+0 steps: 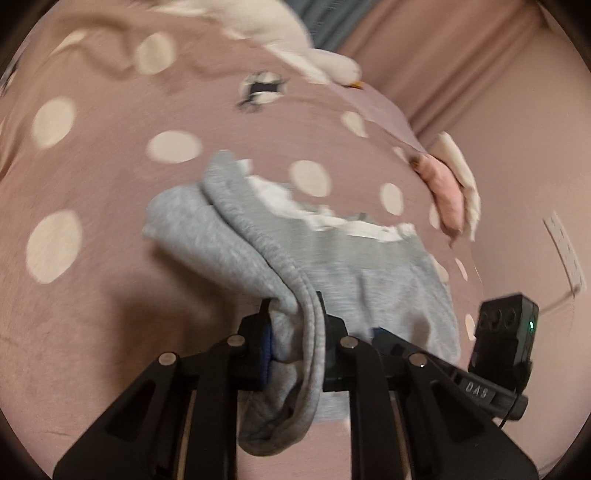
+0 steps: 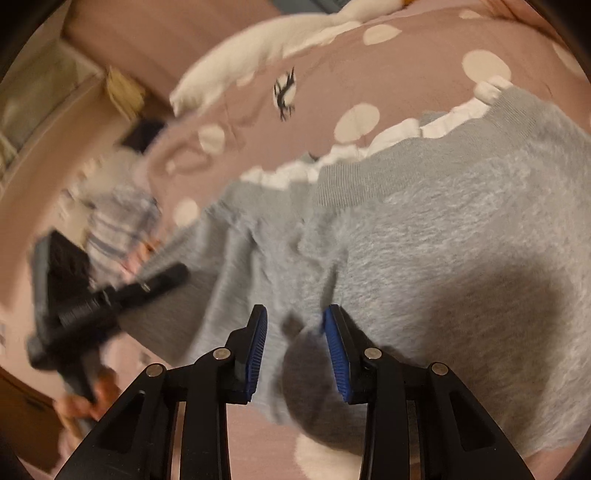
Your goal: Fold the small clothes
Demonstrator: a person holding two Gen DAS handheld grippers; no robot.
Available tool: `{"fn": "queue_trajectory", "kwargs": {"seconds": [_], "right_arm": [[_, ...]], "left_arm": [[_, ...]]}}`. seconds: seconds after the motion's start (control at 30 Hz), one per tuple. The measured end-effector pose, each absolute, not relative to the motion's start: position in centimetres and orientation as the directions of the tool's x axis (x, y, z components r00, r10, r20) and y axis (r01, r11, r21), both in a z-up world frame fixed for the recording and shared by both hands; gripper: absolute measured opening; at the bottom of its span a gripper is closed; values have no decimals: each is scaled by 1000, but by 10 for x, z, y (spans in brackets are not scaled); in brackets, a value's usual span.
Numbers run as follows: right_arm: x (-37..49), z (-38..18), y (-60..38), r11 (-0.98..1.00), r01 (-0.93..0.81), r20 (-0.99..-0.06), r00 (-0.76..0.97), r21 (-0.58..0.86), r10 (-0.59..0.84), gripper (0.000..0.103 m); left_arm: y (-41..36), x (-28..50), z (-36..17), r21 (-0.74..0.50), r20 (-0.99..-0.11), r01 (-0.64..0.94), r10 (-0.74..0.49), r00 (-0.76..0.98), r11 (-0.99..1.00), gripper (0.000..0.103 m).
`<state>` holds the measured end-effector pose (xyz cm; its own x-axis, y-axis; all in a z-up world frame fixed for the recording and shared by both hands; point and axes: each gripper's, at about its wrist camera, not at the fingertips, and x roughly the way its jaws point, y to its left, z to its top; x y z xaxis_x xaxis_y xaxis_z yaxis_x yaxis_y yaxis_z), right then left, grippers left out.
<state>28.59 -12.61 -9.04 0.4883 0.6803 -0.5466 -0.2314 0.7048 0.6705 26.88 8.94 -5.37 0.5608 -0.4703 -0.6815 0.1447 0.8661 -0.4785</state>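
Note:
A small grey fleecy garment [image 1: 369, 273] with a white frilly trim lies on a pink bedcover with cream dots [image 1: 110, 147]. My left gripper [image 1: 293, 306] is shut on a folded edge of it, and that edge is lifted off the cover, with cloth hanging down between the fingers. In the right wrist view the garment [image 2: 443, 240] spreads under my right gripper [image 2: 297, 350]. Its blue pads stand apart just above the cloth, and nothing is pinched between them. The left gripper [image 2: 173, 275], held by a hand [image 2: 85, 402], grips the garment's left edge there.
A white plush thing [image 1: 258, 22] lies at the far end of the bedcover. Small pink and cream clothes [image 1: 450, 192] sit at its right edge. A striped garment [image 2: 122, 221] lies off to the left. Pink upholstery [image 1: 480, 74] rises behind.

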Motion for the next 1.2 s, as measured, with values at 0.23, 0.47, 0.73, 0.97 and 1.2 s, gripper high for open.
{"fn": "queue_trajectory", "kwargs": {"seconds": [0.23, 0.47, 0.73, 0.97, 1.2], "right_arm": [[299, -86, -149, 515, -187, -372, 495, 837, 785, 47], [324, -98, -157, 366, -89, -290, 451, 926, 844, 73], [319, -102, -156, 349, -100, -281, 410, 932, 868, 83], [323, -101, -144, 515, -98, -442, 395, 852, 805, 82], [326, -98, -126, 716, -127, -622, 409, 686, 668, 35]], "left_arm": [[38, 268, -53, -429, -683, 293, -519, 513, 854, 17], [12, 272, -69, -477, -692, 374, -602, 399, 796, 46], [11, 269, -79, -552, -673, 366, -660, 335, 749, 48], [41, 243, -73, -521, -688, 334, -618, 379, 785, 50], [74, 215, -83, -478, -733, 238, -534, 421, 845, 60]]}}
